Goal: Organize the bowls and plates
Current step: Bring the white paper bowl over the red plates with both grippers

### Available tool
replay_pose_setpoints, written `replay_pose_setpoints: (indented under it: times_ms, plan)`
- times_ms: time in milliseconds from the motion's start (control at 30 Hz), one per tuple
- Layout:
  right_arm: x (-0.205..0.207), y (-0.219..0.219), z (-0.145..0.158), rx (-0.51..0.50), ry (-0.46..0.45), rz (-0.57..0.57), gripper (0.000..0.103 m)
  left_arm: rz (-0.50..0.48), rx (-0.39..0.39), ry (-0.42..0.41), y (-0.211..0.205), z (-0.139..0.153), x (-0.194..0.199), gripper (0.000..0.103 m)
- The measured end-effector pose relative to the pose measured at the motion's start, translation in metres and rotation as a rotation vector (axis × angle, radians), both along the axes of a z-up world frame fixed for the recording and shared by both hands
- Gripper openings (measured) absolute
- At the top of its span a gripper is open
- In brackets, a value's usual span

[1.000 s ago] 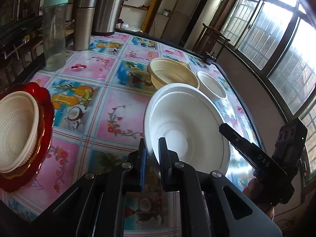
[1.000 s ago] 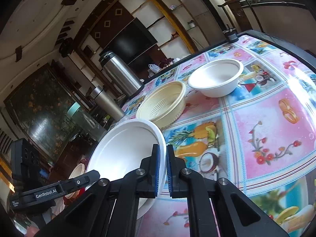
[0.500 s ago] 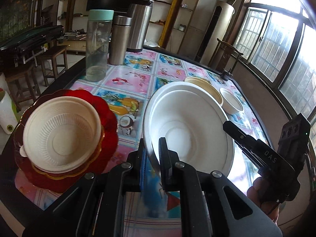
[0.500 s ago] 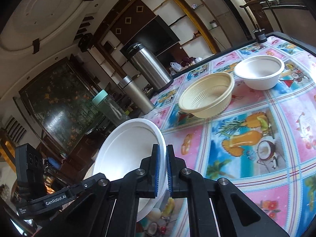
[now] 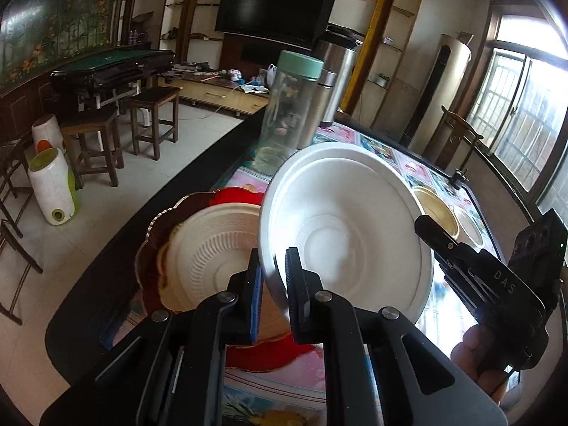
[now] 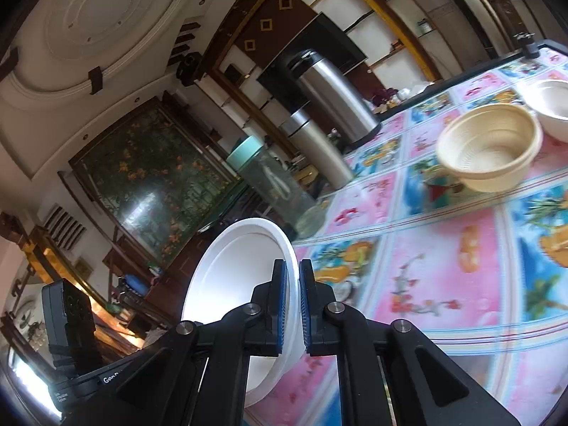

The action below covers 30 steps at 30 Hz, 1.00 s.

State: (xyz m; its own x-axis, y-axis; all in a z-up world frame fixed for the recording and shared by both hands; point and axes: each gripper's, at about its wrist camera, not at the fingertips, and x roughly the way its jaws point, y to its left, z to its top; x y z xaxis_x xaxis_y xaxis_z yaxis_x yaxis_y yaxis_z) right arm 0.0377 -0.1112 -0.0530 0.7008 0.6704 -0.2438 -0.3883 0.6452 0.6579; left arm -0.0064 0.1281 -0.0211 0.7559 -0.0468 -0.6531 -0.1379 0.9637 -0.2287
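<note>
A large white bowl (image 5: 348,234) hangs tilted above the table, held from both sides. My left gripper (image 5: 274,266) is shut on its near rim. My right gripper (image 5: 426,227) is shut on the opposite rim, and its pads clamp the rim of the white bowl (image 6: 234,277) in the right wrist view, where that gripper (image 6: 291,284) shows close up. Just left of and below the held bowl, a cream ribbed bowl (image 5: 213,255) sits in a red scalloped plate (image 5: 234,197) near the table's corner. The held bowl's edge overlaps that stack in the view.
A cream basket bowl (image 6: 490,149) and a small white bowl (image 6: 550,103) stand farther along the fruit-print tablecloth (image 6: 443,266). A glass bottle with a teal lid (image 5: 284,113), a steel flask (image 5: 319,106) and a steel jug (image 6: 330,96) stand at the table's far edge. Stools (image 5: 92,142) stand on the floor beyond.
Both grippers have carried the white bowl across the table, away from the cream basket bowl, to the red plate stack. The bowl now overlaps that stack in the left wrist view.
</note>
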Motion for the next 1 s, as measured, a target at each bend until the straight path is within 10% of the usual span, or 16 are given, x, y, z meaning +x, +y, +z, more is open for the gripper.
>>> replay_pose_setpoints:
  times_ms: [467,1000]
  plan:
    - [0.032,0.096,0.008,-0.012,0.019,0.129,0.007,0.136,0.006,0.106,0.048,-0.027,0.022,0.010]
    - [0.039,0.103,-0.016,-0.069,0.119,0.144,0.008,0.131,-0.001,0.142,0.048,-0.034,0.022,0.010]
